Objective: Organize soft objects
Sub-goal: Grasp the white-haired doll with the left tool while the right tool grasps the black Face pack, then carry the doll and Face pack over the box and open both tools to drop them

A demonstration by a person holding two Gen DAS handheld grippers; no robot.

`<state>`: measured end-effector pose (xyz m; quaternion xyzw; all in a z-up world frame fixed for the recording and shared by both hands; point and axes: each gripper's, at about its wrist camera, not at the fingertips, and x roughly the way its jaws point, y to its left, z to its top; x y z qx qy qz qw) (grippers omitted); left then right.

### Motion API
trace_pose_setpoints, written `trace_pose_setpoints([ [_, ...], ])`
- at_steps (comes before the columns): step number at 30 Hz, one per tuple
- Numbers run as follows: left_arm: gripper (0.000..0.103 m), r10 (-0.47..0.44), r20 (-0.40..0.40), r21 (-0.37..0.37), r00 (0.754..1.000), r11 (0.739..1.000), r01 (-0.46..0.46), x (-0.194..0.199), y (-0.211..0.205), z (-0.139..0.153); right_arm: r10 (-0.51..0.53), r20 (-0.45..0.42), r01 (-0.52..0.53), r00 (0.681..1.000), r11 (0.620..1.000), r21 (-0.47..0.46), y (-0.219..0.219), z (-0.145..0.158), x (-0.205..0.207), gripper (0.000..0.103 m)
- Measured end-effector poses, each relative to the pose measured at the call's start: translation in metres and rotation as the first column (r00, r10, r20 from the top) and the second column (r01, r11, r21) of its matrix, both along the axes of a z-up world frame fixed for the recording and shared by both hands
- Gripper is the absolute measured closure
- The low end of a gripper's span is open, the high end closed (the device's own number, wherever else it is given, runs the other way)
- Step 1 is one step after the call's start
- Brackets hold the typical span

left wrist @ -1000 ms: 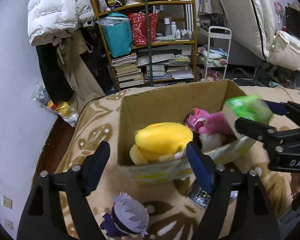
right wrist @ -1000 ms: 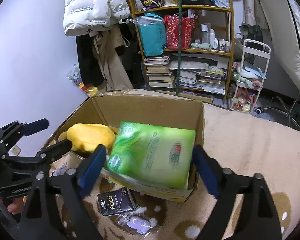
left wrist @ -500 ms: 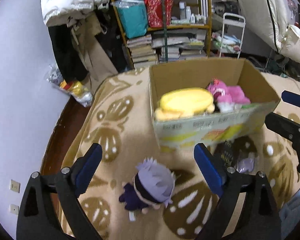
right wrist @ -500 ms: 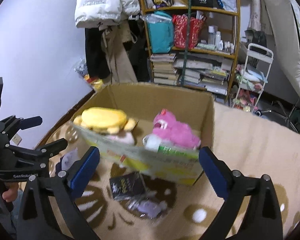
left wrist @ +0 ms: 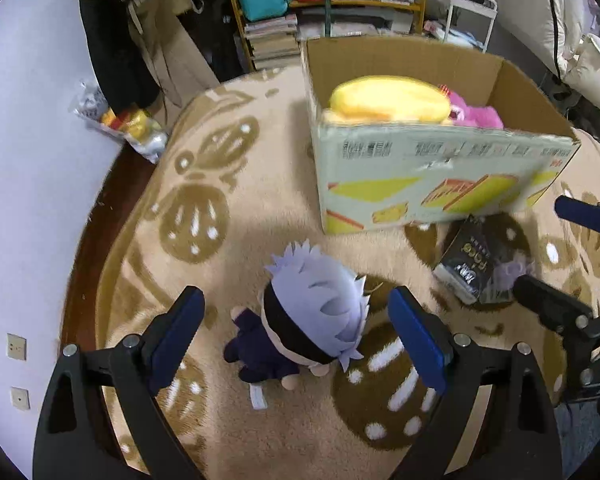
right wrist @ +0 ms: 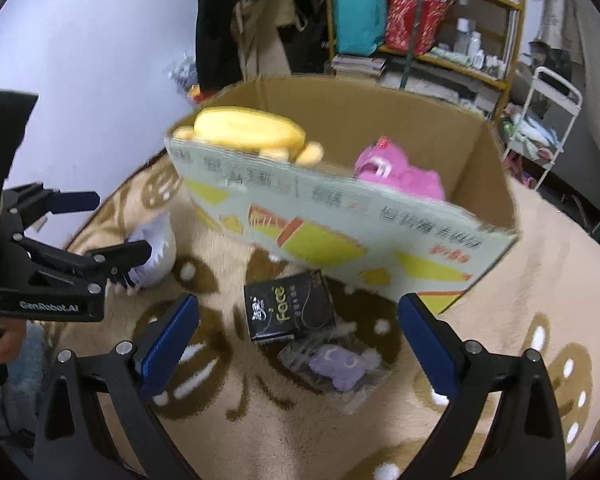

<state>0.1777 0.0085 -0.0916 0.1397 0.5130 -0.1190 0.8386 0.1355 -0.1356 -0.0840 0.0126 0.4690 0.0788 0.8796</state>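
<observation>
- Now that the green pack has left the right gripper [right wrist: 298,336], jaws wide apart and empty; pack no longer in view, presumably down inside the cardboard box [right wrist: 380,240] behind its near wall — cannot confirm from either view.
- Pulled back from the box over the last second, both cameras; box now sits farther off, near wall facing the grippers.
- Inside the box: yellow plush [left wrist: 388,98] at left, pink plush [left wrist: 476,114] at right, both poking above the rim.
- Left gripper [left wrist: 296,336] now over the purple-haired doll [left wrist: 314,320]; jaws wide apart, straddling it left and right, not touching as far as visible. Earlier framed the box instead.
- Doll lies on the patterned blanket [left wrist: 240,208], near-left of the box, well clear of it.
- Right gripper framing the black "Face" packet [right wrist: 290,306] and the small purple plush in clear wrap [right wrist: 338,364], both on the blanket just in front of the box, packet partly tucked under its near edge.
- Read: one item stowed, next pick lining up. Doll likely next for the left; wrapped plush or packet for the right.
- Risk: doll head is big and squashy, a close on hair tufts alone may slip; wrap on the small plush looks slick.
</observation>
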Motion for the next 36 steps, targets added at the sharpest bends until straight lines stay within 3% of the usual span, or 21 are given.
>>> trace_pose_setpoints([
  [6,0.011,0.012,-0.103,-0.005,0.995,1.0,-0.012,0.008,0.001,-0.027,0.036,-0.073,-0.038,0.997,0.999,-0.026,0.013,-0.035,0.016,0.0],
  [11,0.011,0.013,-0.12,0.05,0.993,0.999,-0.007,0.01,0.001,-0.043,0.051,-0.105,-0.053,0.993,0.999,-0.015,0.016,-0.054,0.025,0.0],
  [15,0.02,0.025,-0.144,0.034,0.989,0.999,-0.021,0.014,0.006,-0.05,0.048,-0.117,-0.049,0.992,0.999,-0.002,0.015,-0.059,0.026,0.0],
  [16,0.021,0.027,-0.14,0.03,0.99,0.999,-0.023,0.013,0.007,-0.05,0.045,-0.119,-0.045,0.992,0.999,0.001,0.014,-0.06,0.026,0.002],
  [21,0.036,0.015,-0.105,0.016,0.994,1.0,-0.013,0.01,0.006,-0.042,0.035,-0.144,-0.035,0.989,0.999,0.003,0.007,-0.063,0.029,0.032],
  [22,0.038,0.017,-0.106,0.004,0.994,1.0,-0.017,0.01,0.008,-0.04,0.033,-0.145,-0.033,0.989,0.999,0.005,0.006,-0.062,0.029,0.032],
  [23,0.051,0.016,-0.106,-0.01,0.994,1.0,-0.017,0.009,0.009,-0.039,0.031,-0.146,-0.03,0.989,1.0,0.008,0.006,-0.062,0.029,0.032],
  [30,0.053,0.021,-0.092,-0.039,0.996,0.999,-0.024,0.006,0.012,-0.029,0.026,-0.107,-0.022,0.994,0.999,0.04,-0.002,-0.043,0.026,0.032],
  [34,0.053,0.021,-0.047,-0.061,0.999,0.998,-0.024,0.001,0.014,-0.015,0.017,-0.073,-0.013,0.997,0.998,0.057,-0.004,-0.026,0.018,0.032],
  [36,0.053,0.015,0.006,-0.115,1.0,0.993,-0.015,-0.005,0.016,0.002,0.014,-0.047,-0.011,0.999,0.998,0.067,-0.002,-0.015,0.011,0.032],
])
